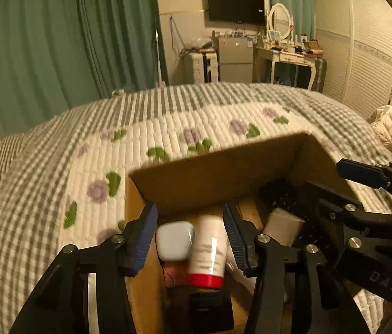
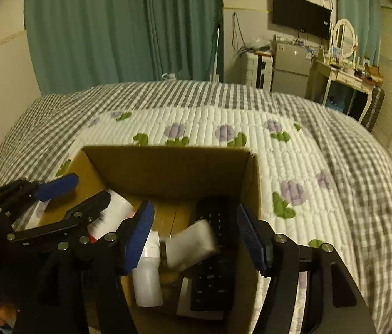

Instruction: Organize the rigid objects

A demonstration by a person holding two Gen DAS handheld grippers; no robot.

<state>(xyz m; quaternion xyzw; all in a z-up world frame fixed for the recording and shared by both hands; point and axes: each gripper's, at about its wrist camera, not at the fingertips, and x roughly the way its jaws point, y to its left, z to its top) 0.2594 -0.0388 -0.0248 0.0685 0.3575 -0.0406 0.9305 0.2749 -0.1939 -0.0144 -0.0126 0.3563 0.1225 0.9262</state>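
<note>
An open cardboard box (image 1: pixel 218 172) stands on the bed. In the left wrist view my left gripper (image 1: pixel 190 211) hangs open over the box's left half. A white earbud case (image 1: pixel 173 240) and a white tube with a red cap (image 1: pixel 210 253) lie loose between its blue pads (image 1: pixel 143 242), blurred. In the right wrist view my right gripper (image 2: pixel 193 207) is open over the box (image 2: pixel 168 167). Below it lie a blurred white block (image 2: pixel 193 245), a black remote (image 2: pixel 212 250) and a white bottle (image 2: pixel 147 278); no pad touches them. Each gripper shows at the other view's edge.
The box rests on a quilted bedspread (image 1: pixel 168 128) with purple flowers and a grey check border. Green curtains (image 1: pixel 57 41) hang behind the bed. A small fridge (image 1: pixel 235 58), a dressing table (image 1: pixel 287 55), a wall television (image 1: pixel 236 7) and a wardrobe (image 1: pixel 362 44) stand beyond.
</note>
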